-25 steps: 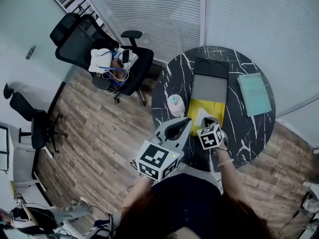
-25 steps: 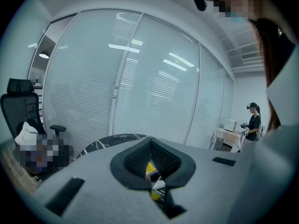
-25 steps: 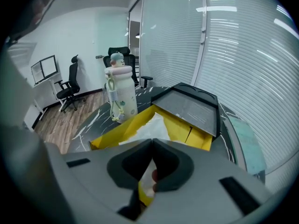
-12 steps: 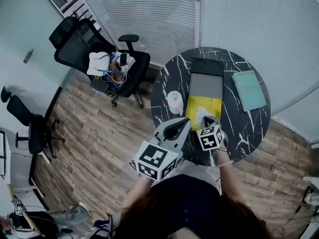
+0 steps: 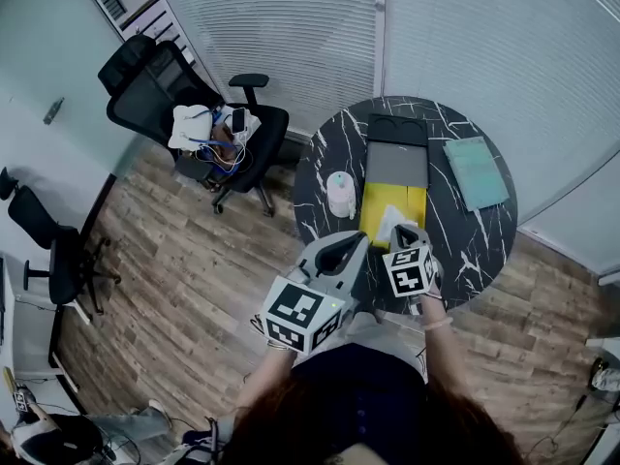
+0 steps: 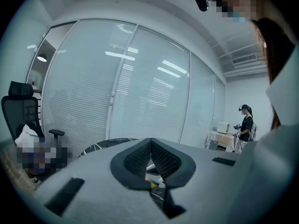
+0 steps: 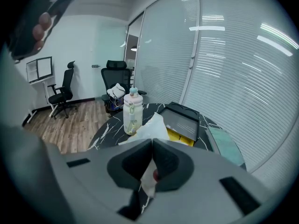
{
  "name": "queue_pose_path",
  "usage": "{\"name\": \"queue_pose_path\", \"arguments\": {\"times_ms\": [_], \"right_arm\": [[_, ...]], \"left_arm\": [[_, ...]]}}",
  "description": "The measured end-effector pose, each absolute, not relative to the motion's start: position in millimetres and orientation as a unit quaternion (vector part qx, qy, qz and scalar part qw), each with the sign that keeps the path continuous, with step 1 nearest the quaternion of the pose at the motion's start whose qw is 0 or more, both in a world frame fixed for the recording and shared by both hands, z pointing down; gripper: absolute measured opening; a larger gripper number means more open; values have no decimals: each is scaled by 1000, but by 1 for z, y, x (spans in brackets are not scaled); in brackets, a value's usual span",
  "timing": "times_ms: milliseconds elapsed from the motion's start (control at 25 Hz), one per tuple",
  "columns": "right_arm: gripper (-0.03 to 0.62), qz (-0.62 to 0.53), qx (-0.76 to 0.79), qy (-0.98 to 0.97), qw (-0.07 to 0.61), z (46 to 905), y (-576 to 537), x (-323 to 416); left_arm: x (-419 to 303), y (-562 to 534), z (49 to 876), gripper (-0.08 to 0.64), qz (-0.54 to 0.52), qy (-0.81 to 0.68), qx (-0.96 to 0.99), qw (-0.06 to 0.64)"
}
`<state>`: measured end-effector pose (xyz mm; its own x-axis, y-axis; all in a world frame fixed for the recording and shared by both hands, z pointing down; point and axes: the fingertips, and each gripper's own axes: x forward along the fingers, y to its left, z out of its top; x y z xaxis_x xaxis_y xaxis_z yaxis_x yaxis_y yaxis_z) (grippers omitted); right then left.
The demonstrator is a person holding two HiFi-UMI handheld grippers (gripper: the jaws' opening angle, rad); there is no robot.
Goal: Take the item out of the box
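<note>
While pinching white bag point(image 7: 153, 126), right gripper point(image 7: 152, 143) hovers (near box point(image 5: 374, 201)).

Wood floor point(image 5: 194, 260); blinds point(image 5: 291, 27); black office chair point(image 5: 165, 85).

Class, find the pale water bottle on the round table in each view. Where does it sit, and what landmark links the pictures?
Head view: the water bottle stands near the table's left edge, left of the yellow box.
Left gripper view: not in it.
Right gripper view: the bottle stands upright, left of centre, above the jaws.
Shared landmark: the black office chair, in all three.
</note>
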<state>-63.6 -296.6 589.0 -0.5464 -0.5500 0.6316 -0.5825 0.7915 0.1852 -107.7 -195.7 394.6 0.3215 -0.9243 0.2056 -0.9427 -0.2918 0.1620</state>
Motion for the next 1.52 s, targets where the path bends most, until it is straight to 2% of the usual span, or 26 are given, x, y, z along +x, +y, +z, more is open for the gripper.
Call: {"name": "queue_pose_path", "arguments": {"times_ms": [1520], "right_arm": [[26, -19, 390, -888, 242, 472, -159, -37]], "left_arm": [[-94, -49, 371, 26, 10, -570, 816, 91]]}}
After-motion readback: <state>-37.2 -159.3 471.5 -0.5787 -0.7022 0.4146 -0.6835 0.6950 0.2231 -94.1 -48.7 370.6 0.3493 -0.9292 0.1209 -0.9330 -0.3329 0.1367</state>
